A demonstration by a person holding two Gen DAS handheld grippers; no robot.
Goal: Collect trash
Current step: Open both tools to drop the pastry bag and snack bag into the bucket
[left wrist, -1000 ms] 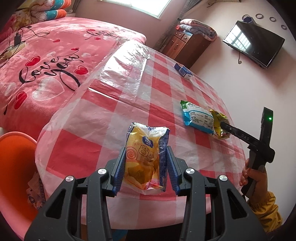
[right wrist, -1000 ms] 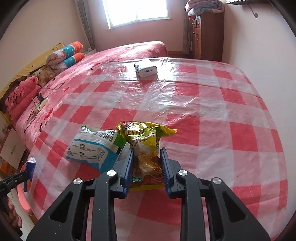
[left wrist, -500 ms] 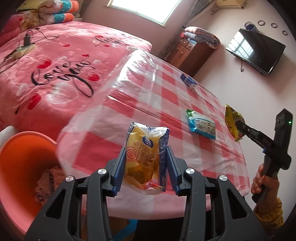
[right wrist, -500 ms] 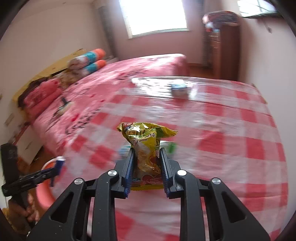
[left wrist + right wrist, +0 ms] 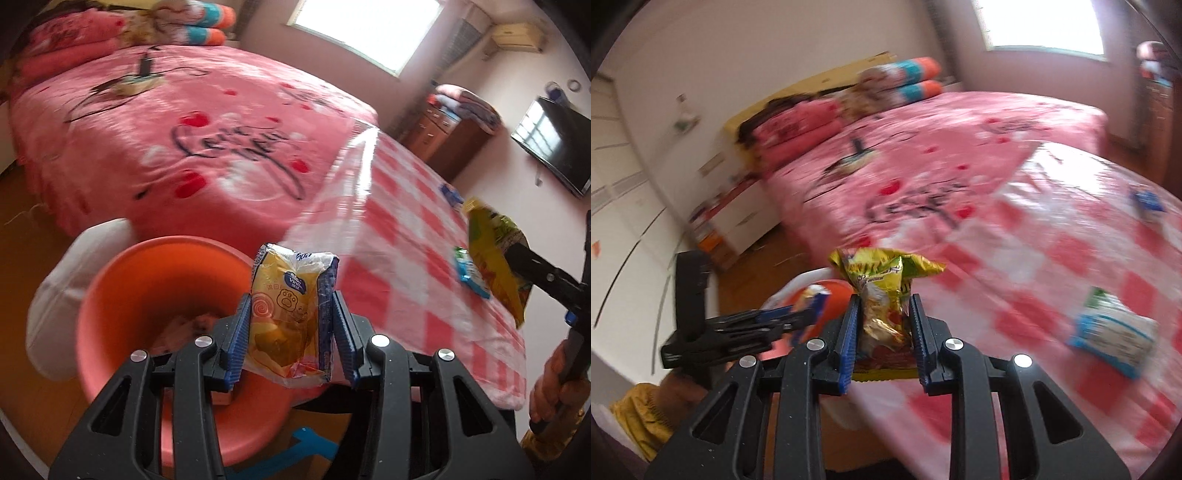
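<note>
My left gripper (image 5: 291, 314) is shut on a yellow snack packet (image 5: 290, 314) and holds it over the near rim of the orange bin (image 5: 122, 317) beside the table. My right gripper (image 5: 882, 314) is shut on a crumpled yellow-green chip bag (image 5: 882, 291), lifted off the table and facing the bin (image 5: 834, 295). The same chip bag (image 5: 495, 258) shows at the right of the left wrist view. A blue-and-white wrapper (image 5: 1112, 332) lies on the red-checked tablecloth (image 5: 1034, 258). A small blue-and-white carton (image 5: 1145, 201) sits farther back.
A pink bed (image 5: 184, 140) runs along the table's far side. A white object (image 5: 74, 288) stands behind the bin. A dresser (image 5: 454, 140) and a wall television (image 5: 554, 147) are at the back right. A person's hand (image 5: 554, 384) in a yellow sleeve grips the right tool.
Both grippers swung left off the table toward the orange bin, each still holding its packet. The chip bag rose off the tablecloth, leaving the blue-and-white wrapper lying there.
</note>
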